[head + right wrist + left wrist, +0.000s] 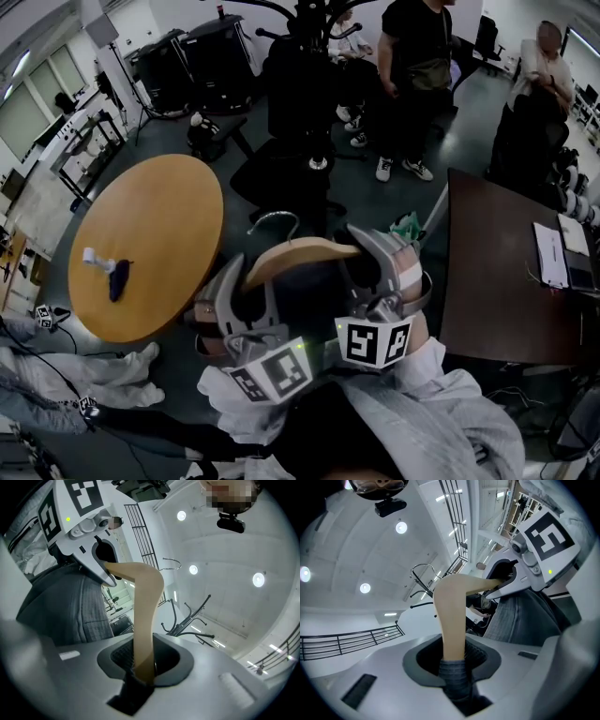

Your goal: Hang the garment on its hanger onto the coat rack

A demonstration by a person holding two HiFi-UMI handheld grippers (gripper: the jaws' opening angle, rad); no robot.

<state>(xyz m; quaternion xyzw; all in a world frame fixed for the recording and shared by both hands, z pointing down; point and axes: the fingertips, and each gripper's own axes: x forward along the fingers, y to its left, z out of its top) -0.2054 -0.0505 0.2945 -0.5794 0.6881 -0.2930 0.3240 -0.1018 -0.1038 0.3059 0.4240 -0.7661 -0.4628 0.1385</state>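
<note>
The garment [302,298], dark and soft, hangs on a wooden hanger [302,251] that both claws hold up in the air. The left claw [452,660] is partly closed and pinches one cloth-covered end of the hanger. The right claw [143,663] pinches the other end the same way. Outward, the metal hook [274,221] rises from the hanger's middle on the side toward the coat rack [174,629], which stands well apart. I judge the load light. The stiff wood takes the grip, but the limp cloth may slide off the smooth shoulders, so holding both ends level seems wise.
</note>
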